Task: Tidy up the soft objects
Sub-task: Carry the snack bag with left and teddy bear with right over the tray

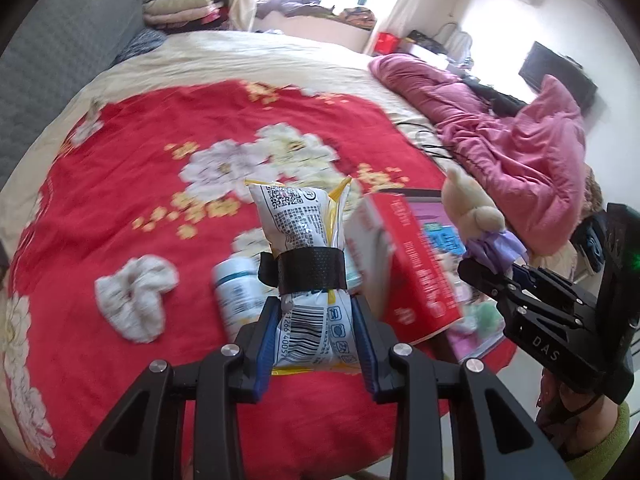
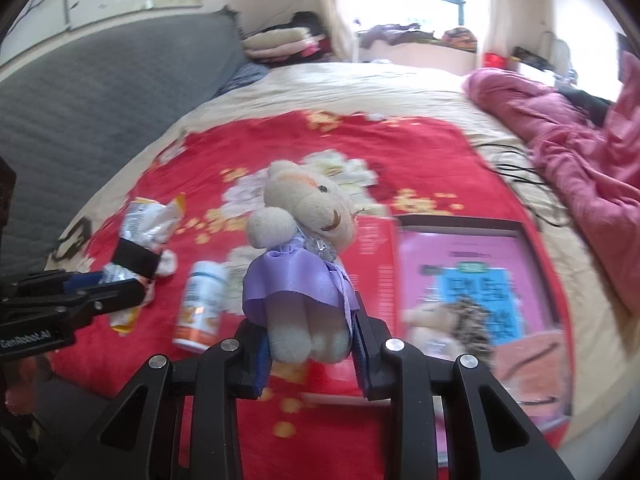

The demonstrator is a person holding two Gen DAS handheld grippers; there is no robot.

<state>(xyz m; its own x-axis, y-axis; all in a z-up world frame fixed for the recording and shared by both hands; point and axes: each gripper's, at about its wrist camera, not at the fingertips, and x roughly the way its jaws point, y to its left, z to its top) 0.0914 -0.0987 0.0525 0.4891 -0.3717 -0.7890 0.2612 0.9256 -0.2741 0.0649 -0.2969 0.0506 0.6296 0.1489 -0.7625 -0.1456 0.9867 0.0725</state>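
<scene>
Gripping snack packet (image 1: 304,276), left claw (image 1: 316,344); right claw (image 2: 310,344) clamps plush sheep (image 2: 300,248); towel (image 1: 134,300) left view only.

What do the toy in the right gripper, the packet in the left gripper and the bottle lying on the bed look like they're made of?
Toy: cream plush, fuzzy nap; its purple dress looks like satin, with a soft sheen.
Packet: thin glossy plastic film, probably foil-lined; it crinkles, glints, and carries a printed barcode. A black band of uncertain material wraps it.
Bottle: smooth white, likely plastic, with a printed label.
</scene>
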